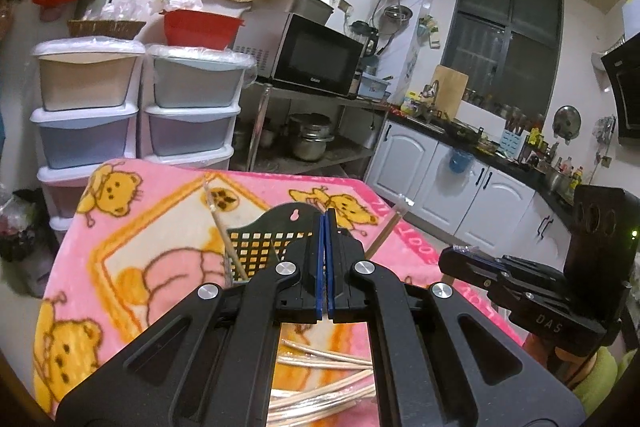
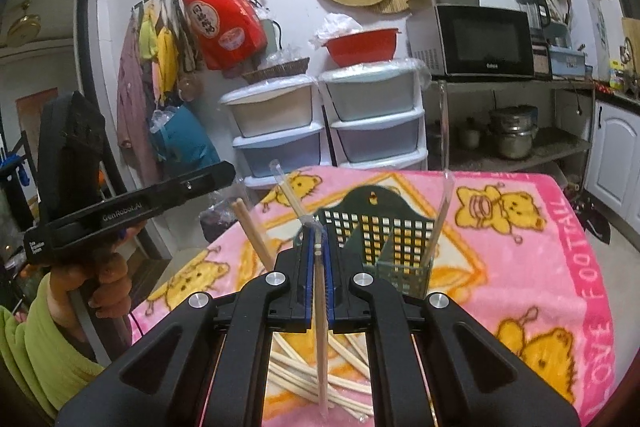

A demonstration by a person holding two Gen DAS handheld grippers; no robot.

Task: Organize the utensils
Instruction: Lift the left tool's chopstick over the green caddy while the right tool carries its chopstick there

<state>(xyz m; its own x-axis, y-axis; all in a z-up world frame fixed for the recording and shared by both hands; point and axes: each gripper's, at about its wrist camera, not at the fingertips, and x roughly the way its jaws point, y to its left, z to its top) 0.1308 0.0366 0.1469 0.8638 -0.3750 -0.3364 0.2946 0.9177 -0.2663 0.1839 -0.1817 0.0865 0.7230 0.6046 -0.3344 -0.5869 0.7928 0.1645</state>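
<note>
A dark green mesh utensil basket (image 2: 384, 231) stands on the pink bear blanket (image 2: 520, 259); it also shows in the left wrist view (image 1: 264, 247) with a wrapped chopstick pair (image 1: 224, 227) leaning in it. My right gripper (image 2: 318, 247) is shut on a wrapped pair of chopsticks (image 2: 320, 327), just left of the basket. Another wrapped pair (image 2: 442, 215) leans in the basket. My left gripper (image 1: 325, 251) is shut and looks empty, right in front of the basket. Several loose chopsticks (image 2: 320, 371) lie on the blanket beneath the grippers, and show in the left wrist view (image 1: 320, 383).
Stacked plastic drawers (image 2: 332, 123) stand behind the table, with a metal rack and microwave (image 2: 484, 43) to the right. White cabinets and a cluttered counter (image 1: 472, 155) run along the far right. The left gripper body (image 2: 120, 211) is at left in the right wrist view.
</note>
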